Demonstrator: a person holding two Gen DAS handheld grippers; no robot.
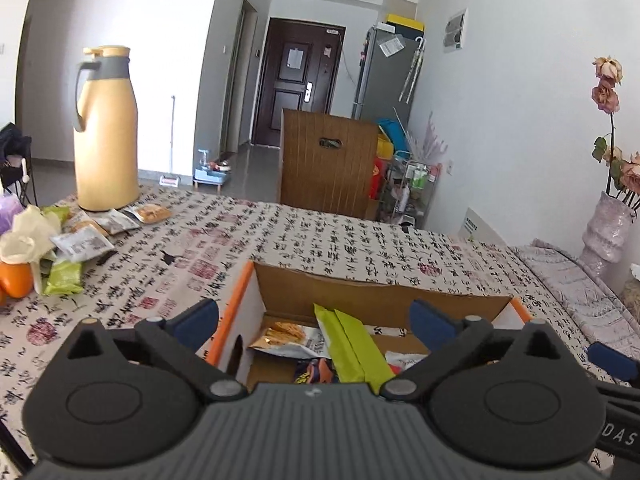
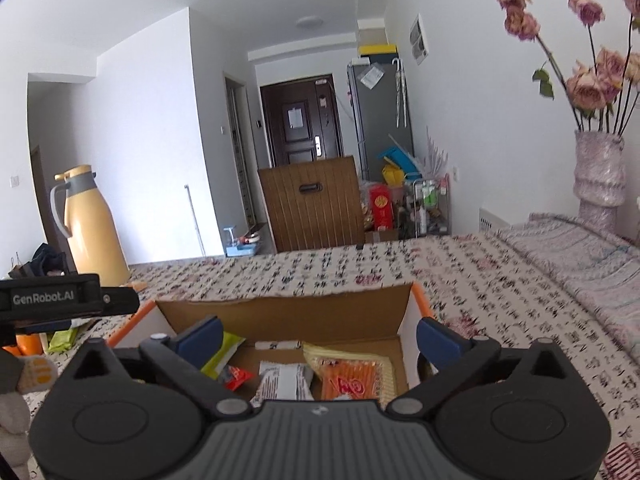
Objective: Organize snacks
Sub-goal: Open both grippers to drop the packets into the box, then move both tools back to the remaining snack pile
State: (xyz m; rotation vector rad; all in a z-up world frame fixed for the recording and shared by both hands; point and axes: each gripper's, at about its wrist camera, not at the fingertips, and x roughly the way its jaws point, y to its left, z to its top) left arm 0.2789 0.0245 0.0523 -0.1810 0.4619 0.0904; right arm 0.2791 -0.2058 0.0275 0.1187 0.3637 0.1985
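Left wrist view: my left gripper (image 1: pixel 314 318) stands wide apart and empty over the cardboard box (image 1: pixel 376 294), a green snack packet (image 1: pixel 352 344) lying below between its fingers, with loose snacks (image 1: pixel 80 240) beside the thermos (image 1: pixel 106 128). Only the right view shows my right gripper (image 2: pixel 318 334), equally spread and empty above an orange packet (image 2: pixel 352 378).

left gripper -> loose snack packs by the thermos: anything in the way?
Nothing visible. The left gripper is open, empty, over the cardboard box. Loose snack packs lie far left by the yellow thermos; only bare tablecloth between, beyond the box's orange-edged wall.
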